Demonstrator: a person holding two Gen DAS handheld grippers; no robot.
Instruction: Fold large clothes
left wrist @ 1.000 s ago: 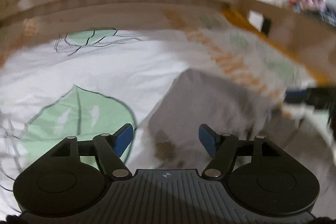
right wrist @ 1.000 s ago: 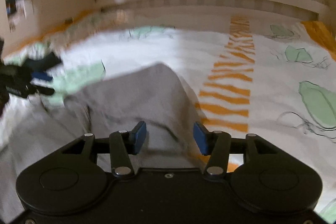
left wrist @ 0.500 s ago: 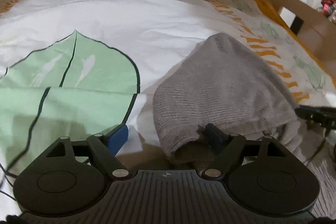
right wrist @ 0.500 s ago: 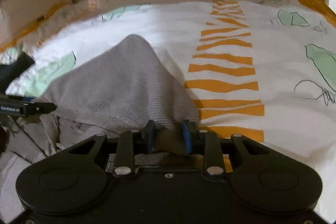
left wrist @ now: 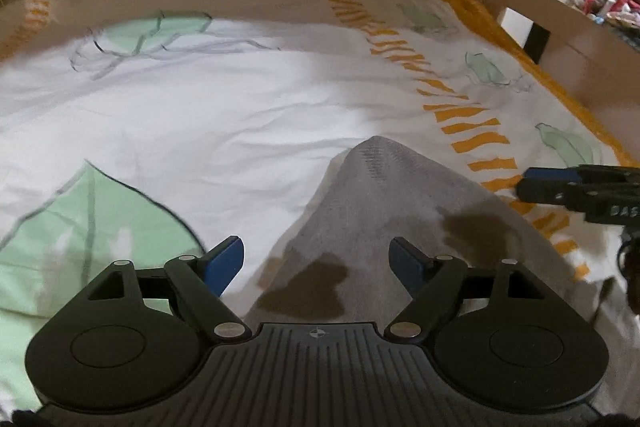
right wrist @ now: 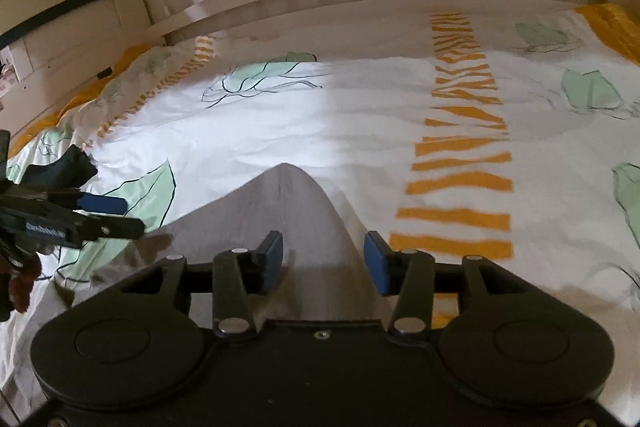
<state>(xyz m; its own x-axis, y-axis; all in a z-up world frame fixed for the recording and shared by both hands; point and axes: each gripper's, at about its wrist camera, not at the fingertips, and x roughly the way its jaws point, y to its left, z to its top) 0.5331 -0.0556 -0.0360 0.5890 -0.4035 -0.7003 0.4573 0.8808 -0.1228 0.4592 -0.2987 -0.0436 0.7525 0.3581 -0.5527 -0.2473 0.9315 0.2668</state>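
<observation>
- Bed (left wrist: 224, 115) with a white cover printed in green leaves and orange stripes; pale rail behind, shelving off to one side.
- Grey garment (left wrist: 400, 211) lies on the cover, its folded end coming to a rounded point away from me, the rest running back under both grippers.
- Left gripper (left wrist: 318, 261): released, jaws wide, nothing between the pads; cloth lies below the gap.
- Right gripper (right wrist: 322, 261): released too. Its jaws have just been opening; the garment (right wrist: 288, 211) sits under the gap, pads off it.
- Handling, my read: soft knit, light, limp. It will sag and drag on the cover, not slip much. A single pinch would bunch it, so I would take it at two corners of one edge, one gripper each, and lift together.
- I'd avoid the pointed fold; grabbing there would undo it.
- Against half a second ago: right pads were nipped on the near edge of the cloth, now clear of it. Left inner pad was tucked against the fabric then; now both pads stand free and the garment looks flatter.
</observation>
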